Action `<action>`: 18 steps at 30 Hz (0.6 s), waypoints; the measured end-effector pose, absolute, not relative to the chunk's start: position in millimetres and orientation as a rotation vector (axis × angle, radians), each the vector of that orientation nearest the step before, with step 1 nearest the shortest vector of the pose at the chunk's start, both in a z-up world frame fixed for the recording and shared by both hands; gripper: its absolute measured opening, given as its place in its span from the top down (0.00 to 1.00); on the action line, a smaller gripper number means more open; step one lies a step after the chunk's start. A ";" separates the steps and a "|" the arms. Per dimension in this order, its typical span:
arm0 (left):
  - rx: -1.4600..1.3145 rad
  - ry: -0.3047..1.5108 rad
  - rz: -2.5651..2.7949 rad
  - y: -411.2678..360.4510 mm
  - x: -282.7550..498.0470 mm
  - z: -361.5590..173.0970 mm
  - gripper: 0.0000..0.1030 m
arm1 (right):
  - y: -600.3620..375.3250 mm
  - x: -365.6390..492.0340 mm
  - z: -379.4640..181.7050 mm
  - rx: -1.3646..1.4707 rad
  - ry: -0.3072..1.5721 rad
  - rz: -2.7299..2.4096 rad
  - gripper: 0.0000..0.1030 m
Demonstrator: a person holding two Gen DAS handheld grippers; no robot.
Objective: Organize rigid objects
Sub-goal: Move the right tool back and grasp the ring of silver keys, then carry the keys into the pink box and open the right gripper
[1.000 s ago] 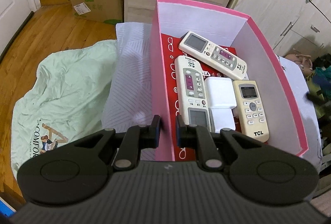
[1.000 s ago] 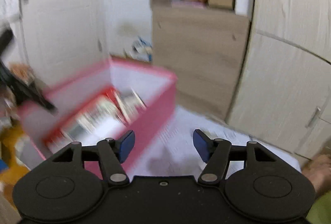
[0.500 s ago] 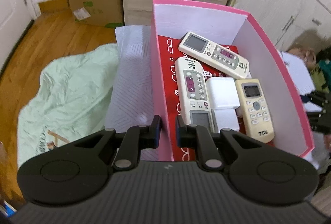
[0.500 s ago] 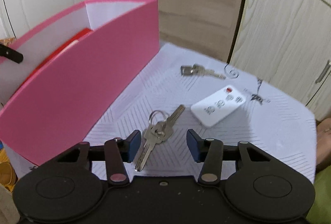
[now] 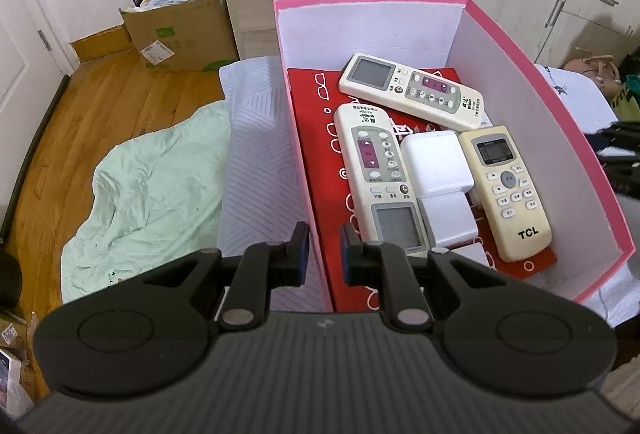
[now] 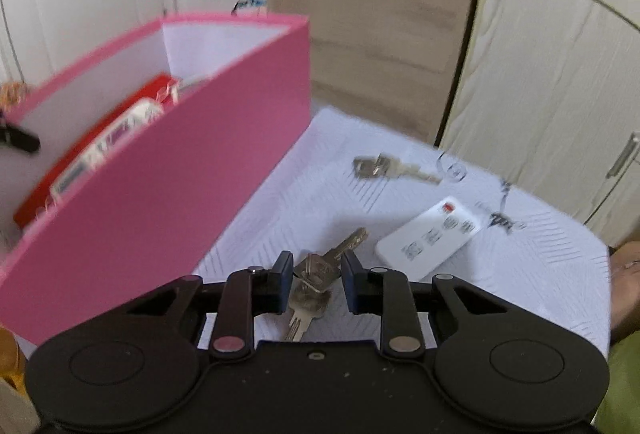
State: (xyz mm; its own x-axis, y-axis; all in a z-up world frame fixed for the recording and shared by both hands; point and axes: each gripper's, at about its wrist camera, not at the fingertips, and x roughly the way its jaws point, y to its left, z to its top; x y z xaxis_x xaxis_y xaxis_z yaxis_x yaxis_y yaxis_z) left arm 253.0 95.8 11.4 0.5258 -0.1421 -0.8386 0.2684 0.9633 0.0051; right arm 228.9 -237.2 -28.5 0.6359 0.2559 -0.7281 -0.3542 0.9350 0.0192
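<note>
Your left gripper (image 5: 324, 248) pinches the pink box (image 5: 304, 169) wall.
Your right gripper (image 6: 316, 280) brackets the key bunch (image 6: 320, 274), jaws parted, contact unclear; white remote (image 6: 430, 238) lies ahead-right.

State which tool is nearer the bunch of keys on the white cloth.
Right. The right tool straddles the keys, fingers either side; the left tool grips the pink box wall.

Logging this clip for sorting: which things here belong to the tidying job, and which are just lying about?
Job: pink box; nearer keys; far keys; small white remote; boxed remotes; both grippers.
Lying about: cardboard box; green sheet.
</note>
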 end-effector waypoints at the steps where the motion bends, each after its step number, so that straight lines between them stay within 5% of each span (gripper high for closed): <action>1: 0.157 0.984 -0.246 93.4 252.1 11.1 0.87 | -239.8 228.6 -23.5 -0.113 0.802 0.342 0.71; 18: 0.200 0.976 -0.222 88.8 249.8 10.3 0.86 | -241.5 195.0 68.3 -0.016 0.563 0.384 0.71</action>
State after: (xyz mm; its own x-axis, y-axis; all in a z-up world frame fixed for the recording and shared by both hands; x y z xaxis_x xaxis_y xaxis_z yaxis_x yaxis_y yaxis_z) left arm 249.8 88.8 10.3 0.5406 -0.0963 -0.8357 0.2751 0.9590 0.0675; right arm 195.0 -241.5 68.3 0.7766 0.3503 -0.5236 -0.3591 0.9290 0.0888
